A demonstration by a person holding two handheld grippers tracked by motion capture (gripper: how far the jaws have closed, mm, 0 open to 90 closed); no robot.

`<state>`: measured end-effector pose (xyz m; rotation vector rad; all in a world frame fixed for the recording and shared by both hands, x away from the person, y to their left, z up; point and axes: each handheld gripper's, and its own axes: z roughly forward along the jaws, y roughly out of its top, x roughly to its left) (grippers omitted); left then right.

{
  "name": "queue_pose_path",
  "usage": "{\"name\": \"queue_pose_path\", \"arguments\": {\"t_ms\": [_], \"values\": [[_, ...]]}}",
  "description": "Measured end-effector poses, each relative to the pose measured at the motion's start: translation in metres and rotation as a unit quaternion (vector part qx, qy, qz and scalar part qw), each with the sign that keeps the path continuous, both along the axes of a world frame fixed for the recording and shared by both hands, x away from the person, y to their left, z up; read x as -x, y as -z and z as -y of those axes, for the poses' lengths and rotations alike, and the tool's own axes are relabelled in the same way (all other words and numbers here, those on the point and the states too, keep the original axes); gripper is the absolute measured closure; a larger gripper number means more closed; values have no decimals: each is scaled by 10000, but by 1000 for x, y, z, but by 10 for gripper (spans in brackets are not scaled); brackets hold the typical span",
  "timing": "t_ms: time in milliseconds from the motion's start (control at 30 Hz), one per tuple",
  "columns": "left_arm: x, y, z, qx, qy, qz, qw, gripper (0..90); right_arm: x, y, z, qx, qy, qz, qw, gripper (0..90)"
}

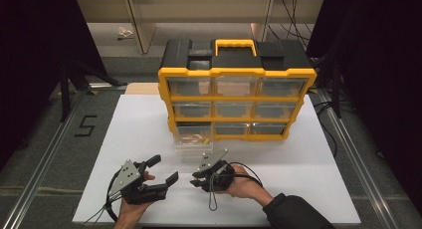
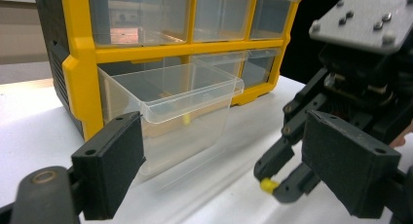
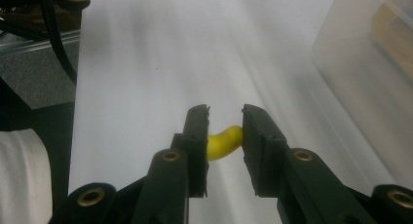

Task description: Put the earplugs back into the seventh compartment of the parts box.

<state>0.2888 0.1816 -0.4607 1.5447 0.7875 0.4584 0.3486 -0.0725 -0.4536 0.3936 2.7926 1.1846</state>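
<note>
**Yellow piece pinched just in front of the organiser**

Jaws of the right gripper (image 3: 224, 136) are clamped on a small curved yellow piece (image 3: 224, 142), one pad pressing each end, and it hangs between them clear of the white worktop (image 3: 146, 63). The left gripper view catches the same grip from the side: the yellow piece (image 2: 267, 185) peeks out at the tips of the right gripper (image 2: 272, 182), just above the worktop (image 2: 29, 136).

From the high view, the right gripper (image 1: 198, 182) sits near the front of the yellow-and-black drawer organiser (image 1: 237, 94), just short of the clear drawer (image 1: 193, 139) pulled out of the organiser's bottom-left slot. The left gripper (image 1: 166, 170) is beside it, a little further from the organiser, jaws spread wide with nothing between them. Its own view shows those open jaws framing the pulled-out drawer (image 2: 170, 112), which holds small pieces in its bottom, too dim to name. The organiser (image 2: 83, 53) stands upright on the worktop (image 1: 124, 139), carry handle (image 1: 236, 44) on top.
</note>
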Motion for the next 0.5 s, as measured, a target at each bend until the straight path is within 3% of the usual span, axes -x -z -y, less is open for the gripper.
{"name": "queue_pose_path", "arguments": {"t_ms": [233, 500], "values": [[0, 0, 0, 19, -15, 1, 10000, 151, -4, -13, 6, -216, 98, 15, 9997, 728], [0, 0, 0, 21, -17, -2, 10000, 151, -16, -34, 12, -445, 305, 233, 9983, 728]]}}
